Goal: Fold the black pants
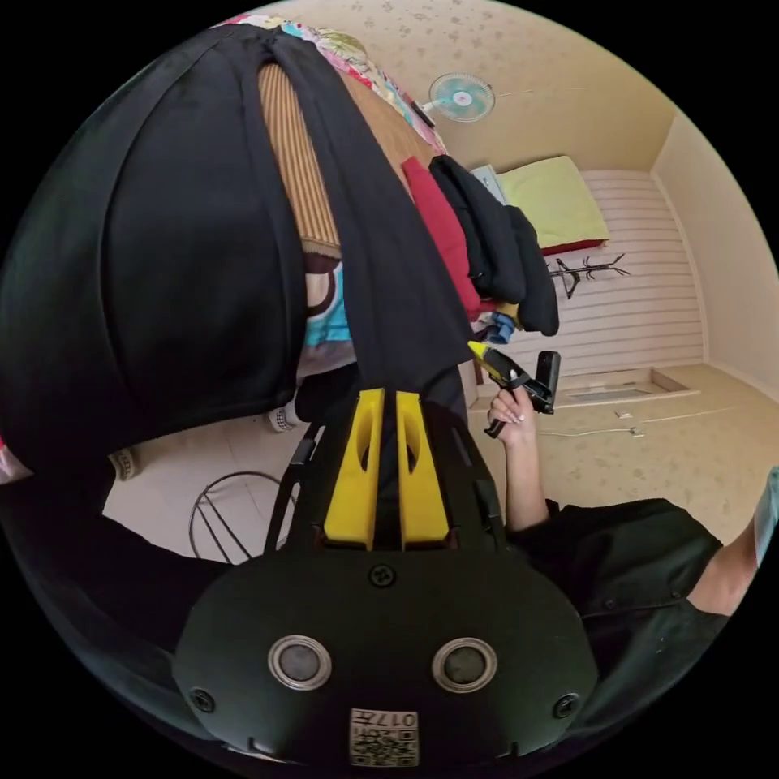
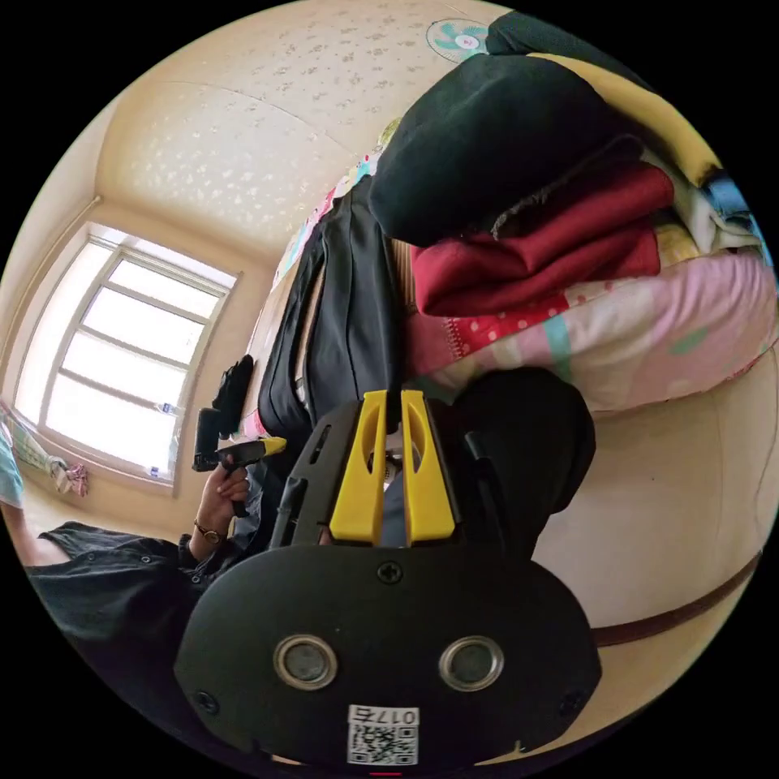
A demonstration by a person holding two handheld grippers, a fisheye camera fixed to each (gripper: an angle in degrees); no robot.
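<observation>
Two grippers, each with jaws clenched on black pants (image 1: 187,235) draped over a bed edge (image 2: 649,324); left gripper (image 1: 388,406) grips at 12 o'clock; right gripper (image 2: 393,406) likewise; folded clothes (image 2: 552,235) at 1 o'clock.

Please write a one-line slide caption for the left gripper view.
Left gripper shut on a leg of the black pants draped over the bed edge, right gripper alongside.
</observation>
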